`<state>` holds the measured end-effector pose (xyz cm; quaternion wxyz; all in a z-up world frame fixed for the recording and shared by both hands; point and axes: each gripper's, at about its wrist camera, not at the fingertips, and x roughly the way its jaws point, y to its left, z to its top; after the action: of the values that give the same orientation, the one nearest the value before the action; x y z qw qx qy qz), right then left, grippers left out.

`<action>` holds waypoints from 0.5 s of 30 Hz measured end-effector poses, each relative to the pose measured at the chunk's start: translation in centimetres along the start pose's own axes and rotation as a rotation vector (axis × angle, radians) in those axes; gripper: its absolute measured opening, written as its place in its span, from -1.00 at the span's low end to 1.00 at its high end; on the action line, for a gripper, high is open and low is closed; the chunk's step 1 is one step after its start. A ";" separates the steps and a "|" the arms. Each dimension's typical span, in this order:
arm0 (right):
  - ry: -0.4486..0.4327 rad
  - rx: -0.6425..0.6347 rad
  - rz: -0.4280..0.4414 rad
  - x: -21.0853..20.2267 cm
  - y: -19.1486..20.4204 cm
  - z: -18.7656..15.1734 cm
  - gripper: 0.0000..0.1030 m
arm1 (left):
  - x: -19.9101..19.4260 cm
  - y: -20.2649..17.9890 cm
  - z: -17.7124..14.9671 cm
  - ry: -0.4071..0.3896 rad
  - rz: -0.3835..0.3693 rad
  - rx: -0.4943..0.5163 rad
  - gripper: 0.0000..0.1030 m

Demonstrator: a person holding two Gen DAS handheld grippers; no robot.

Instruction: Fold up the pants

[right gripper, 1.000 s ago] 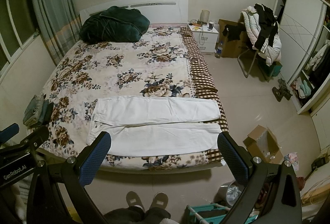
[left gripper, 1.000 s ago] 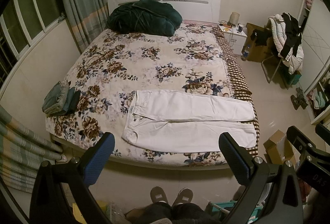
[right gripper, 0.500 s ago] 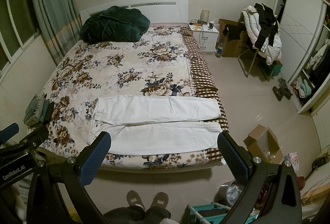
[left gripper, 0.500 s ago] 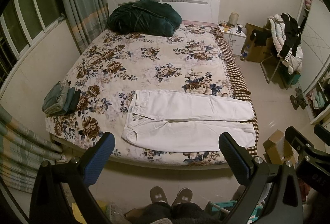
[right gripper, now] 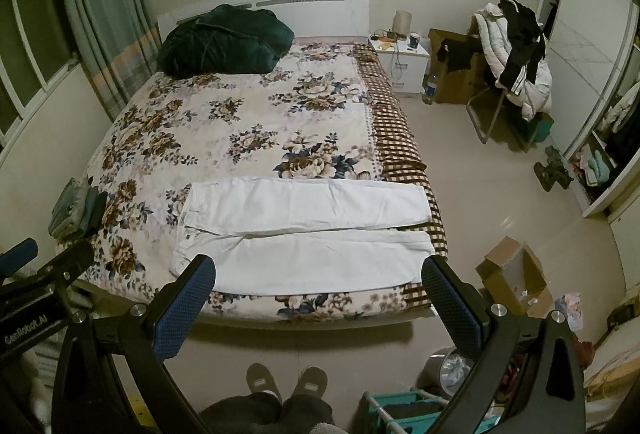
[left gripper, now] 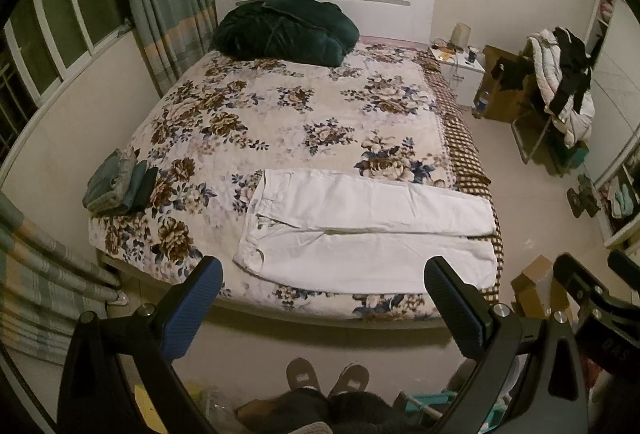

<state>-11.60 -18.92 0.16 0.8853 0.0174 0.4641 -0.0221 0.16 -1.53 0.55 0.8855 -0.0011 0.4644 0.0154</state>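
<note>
White pants (left gripper: 368,230) lie flat across the near end of the floral bed (left gripper: 280,114), waist to the left, both legs stretched to the right. They also show in the right wrist view (right gripper: 304,230). My left gripper (left gripper: 324,298) is open and empty, held above the floor short of the bed's foot. My right gripper (right gripper: 318,294) is open and empty too, at about the same distance from the bed, to the right of the left one.
A stack of folded clothes (left gripper: 116,186) sits at the bed's left edge. A dark green blanket (left gripper: 284,30) lies by the headboard. A cardboard box (right gripper: 516,278), a chair with clothes (right gripper: 516,54) and a nightstand (right gripper: 400,62) stand on the right.
Both views have shifted only slightly; the pants have not moved and both grippers stay open.
</note>
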 end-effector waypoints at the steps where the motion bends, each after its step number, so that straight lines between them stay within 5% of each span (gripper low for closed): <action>1: 0.003 0.006 -0.003 0.8 -0.4 0.1 1.00 | 0.5 0.0 0.2 -0.012 0.008 -0.010 1.00; 9: 0.018 0.068 -0.070 11.0 -3.3 3.6 1.00 | 8.4 0.0 4.0 -0.036 0.097 -0.042 1.00; 15: 0.088 0.158 -0.115 23.1 -5.2 8.6 1.00 | 18.2 -0.4 7.9 0.037 0.134 -0.033 1.00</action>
<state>8.33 -25.07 -14.01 0.8574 0.0613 0.4994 -0.1086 17.03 -1.32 -9.91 0.8735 0.0150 0.4795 0.0823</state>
